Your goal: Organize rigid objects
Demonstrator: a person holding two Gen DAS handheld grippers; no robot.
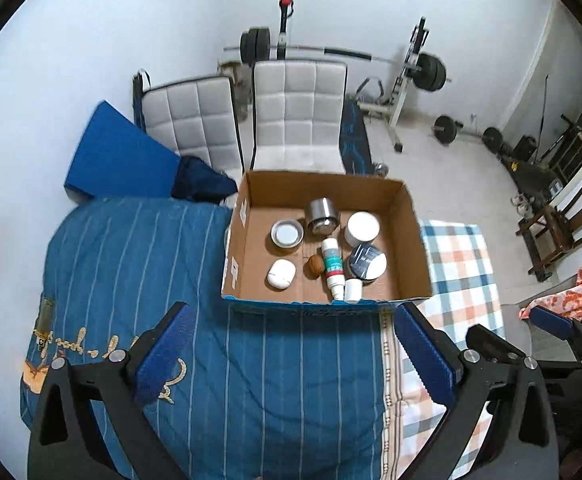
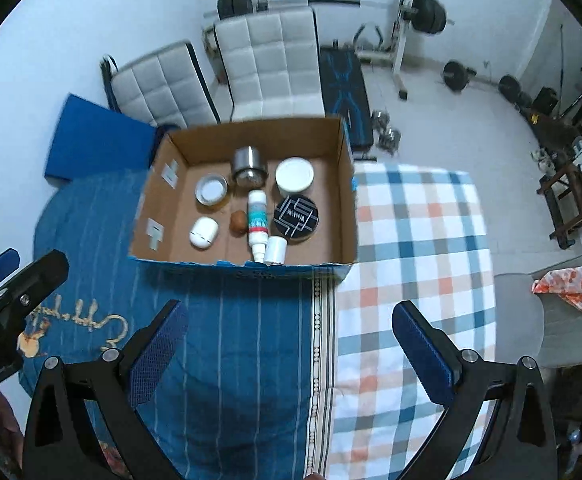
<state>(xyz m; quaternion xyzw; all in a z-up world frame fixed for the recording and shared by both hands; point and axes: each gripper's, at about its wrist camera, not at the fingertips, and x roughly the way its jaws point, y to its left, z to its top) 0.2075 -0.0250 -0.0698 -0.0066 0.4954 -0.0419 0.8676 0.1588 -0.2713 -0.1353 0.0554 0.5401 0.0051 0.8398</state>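
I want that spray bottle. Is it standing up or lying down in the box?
Lying down. The bottle lies flat on the box floor, its length showing.

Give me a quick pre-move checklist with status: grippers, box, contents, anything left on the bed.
1. Left gripper empty, jaws wide apart: ok.
2. Right gripper empty, jaws wide apart: ok.
3. Cardboard box sits flat on the bed, top open: ok.
4. Spray bottle lies on its side inside the box, its tip beside the small white cup: ok.
5. Black patterned jar, white jar and steel canister upright in the box: ok.
6. No loose items on the visible bedding; bed beyond the frames: cannot tell.
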